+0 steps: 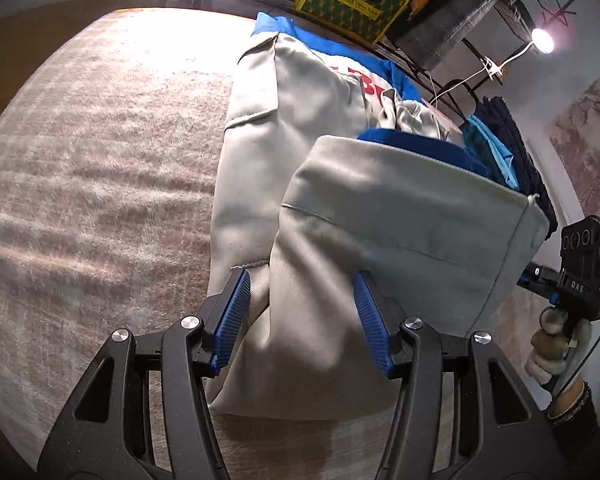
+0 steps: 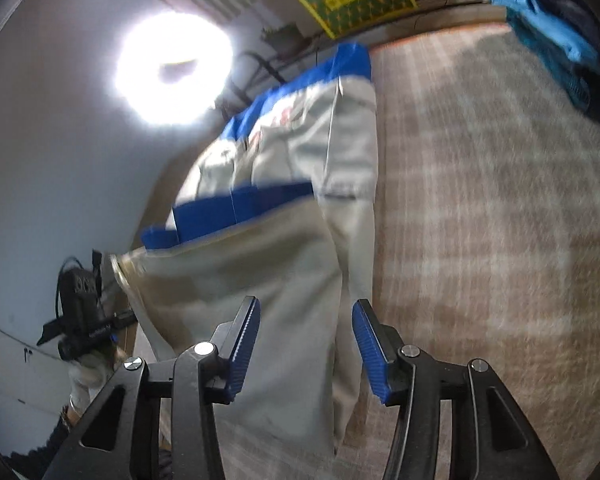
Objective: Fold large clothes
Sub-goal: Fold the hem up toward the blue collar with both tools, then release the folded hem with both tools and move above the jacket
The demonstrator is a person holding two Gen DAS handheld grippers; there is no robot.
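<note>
Lamp point(image 1: 541, 41) shows left; ring light point(image 2: 175, 69) right; jacket point(image 1: 340, 184) both.

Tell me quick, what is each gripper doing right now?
Left gripper: open, fingers wide apart around the grey jacket.
Right gripper: open, jacket cloth lying between its fingers.

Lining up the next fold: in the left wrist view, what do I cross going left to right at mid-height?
Carpet → flat part of the grey jacket → its raised, folded-over flap → right gripper in the gloved right hand at the frame's edge.
</note>
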